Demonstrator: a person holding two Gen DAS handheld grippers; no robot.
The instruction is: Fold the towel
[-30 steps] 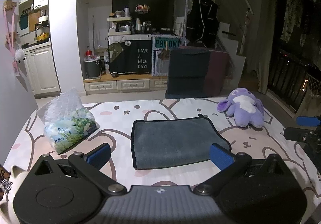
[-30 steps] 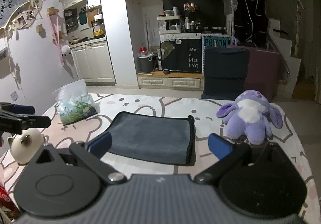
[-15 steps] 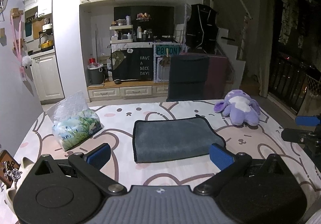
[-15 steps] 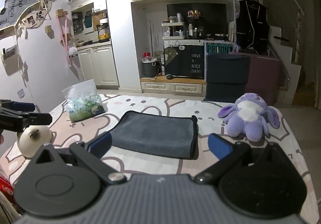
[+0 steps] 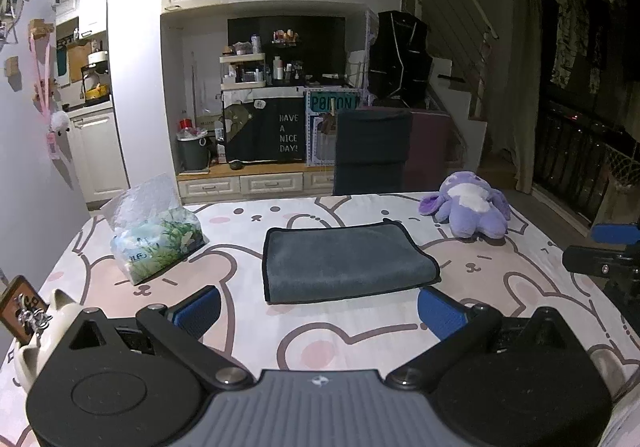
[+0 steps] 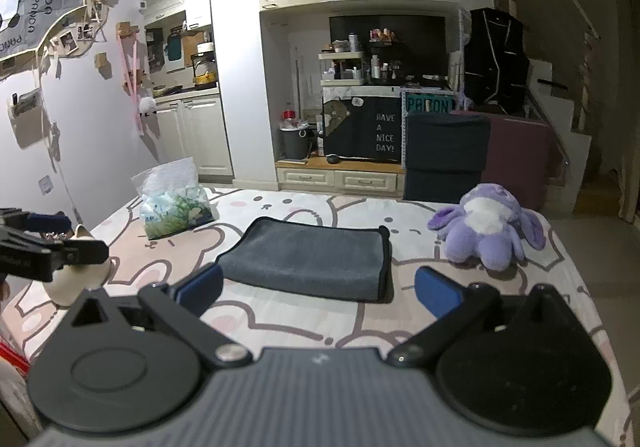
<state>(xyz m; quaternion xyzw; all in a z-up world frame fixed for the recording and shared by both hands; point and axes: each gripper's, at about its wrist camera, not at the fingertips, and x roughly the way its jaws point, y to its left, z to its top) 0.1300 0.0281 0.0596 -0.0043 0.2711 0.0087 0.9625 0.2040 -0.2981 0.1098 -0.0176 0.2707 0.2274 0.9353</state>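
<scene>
The grey towel (image 5: pixel 344 261) lies already folded in the middle of the desk (image 5: pixel 360 331). Both the left claw (image 5: pixel 318 311) and the right claw (image 6: pixel 318 289) are wide apart and hold nothing. The fold looks finished; if another is wanted, a claw must grip a near edge.

A purple plush toy (image 5: pixel 472 209) lay beyond the right fingers. A plastic bag (image 5: pixel 154 235) and a cream figurine (image 6: pixel 78 275) sat toward the left fingers.
</scene>
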